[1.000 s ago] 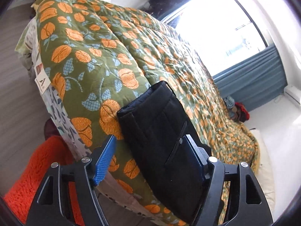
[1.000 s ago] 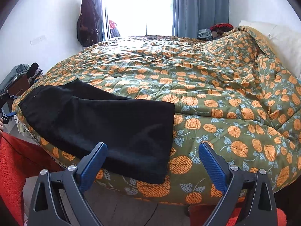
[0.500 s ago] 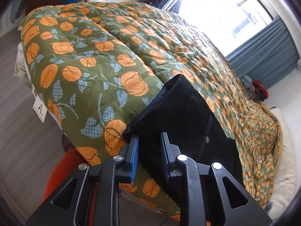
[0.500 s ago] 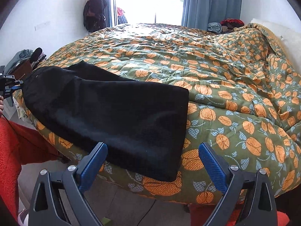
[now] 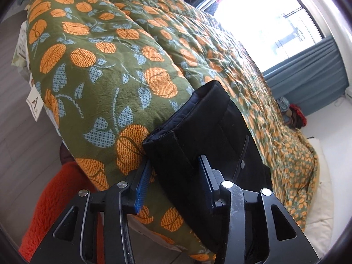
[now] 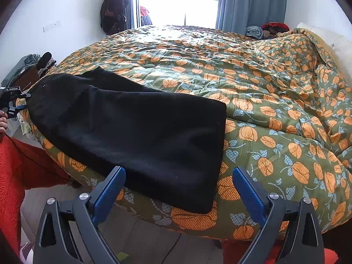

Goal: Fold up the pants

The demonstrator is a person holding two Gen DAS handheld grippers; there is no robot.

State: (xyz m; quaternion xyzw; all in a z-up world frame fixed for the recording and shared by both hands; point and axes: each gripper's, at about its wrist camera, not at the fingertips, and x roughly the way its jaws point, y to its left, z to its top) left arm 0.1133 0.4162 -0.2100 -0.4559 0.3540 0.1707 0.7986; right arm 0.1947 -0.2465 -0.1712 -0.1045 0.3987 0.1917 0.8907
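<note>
Black pants (image 6: 136, 127) lie folded lengthwise across the near edge of the bed, waistband at the left, leg ends at the right. In the left wrist view the waistband end (image 5: 198, 132) hangs over the quilt's edge. My left gripper (image 5: 175, 160) straddles that corner with its jaws opening; the fabric sits between the blue pads, not clearly pinched. The same gripper (image 6: 23, 101) shows at the far left of the right wrist view, at the waistband. My right gripper (image 6: 178, 182) is open just in front of the leg ends, with nothing between its fingers.
A green quilt with orange fruit print (image 6: 264, 88) covers the bed. A person's fuzzy red-orange garment (image 6: 11, 165) and a hand (image 6: 3, 123) are at the left. Blue curtains (image 6: 248, 4), hanging dark clothes (image 6: 114, 6) and a clothes pile (image 6: 264, 29) lie beyond; grey floor below.
The left gripper went from wide open to nearly shut at the waistband corner, then widened again around it and moved closer. The right gripper stayed open and barely moved.
</note>
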